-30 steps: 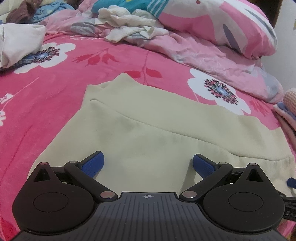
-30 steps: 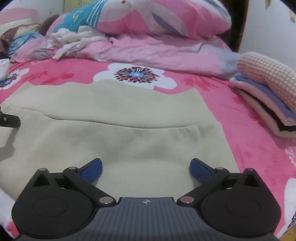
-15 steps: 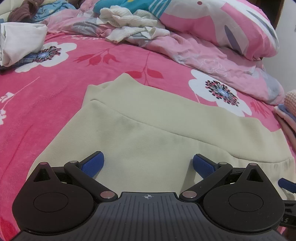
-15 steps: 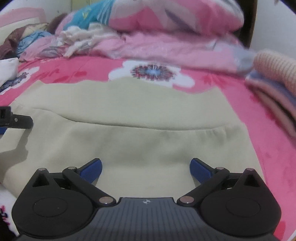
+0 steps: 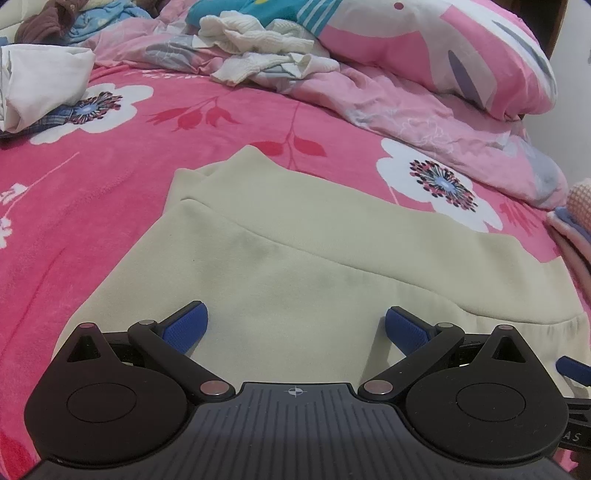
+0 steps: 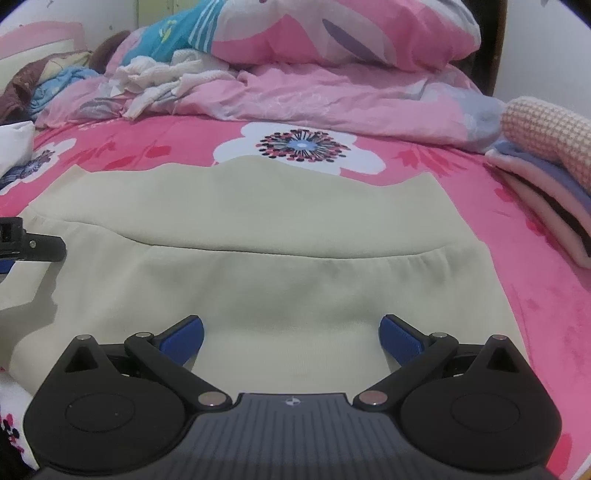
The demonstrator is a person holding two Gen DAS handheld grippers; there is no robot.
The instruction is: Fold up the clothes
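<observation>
I see my left gripper [image 5: 295, 325] spread wide, gripping nothing, over the beige garment [image 5: 295, 258] lying flat on the pink floral bedspread [image 5: 92, 192]. My right gripper [image 6: 291, 332] likewise gapes empty above it. Folded clothes [image 6: 546, 192] stack rightward.

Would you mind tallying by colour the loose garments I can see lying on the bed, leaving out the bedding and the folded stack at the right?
Beige: 1, the beige garment spread flat below both open grippers.
Cream-white: 1, the knit top crumpled by the pillow.
White: 1, the white cloth at far left.
Brown: 1, the brown garment at the back.
Total: 4
</observation>
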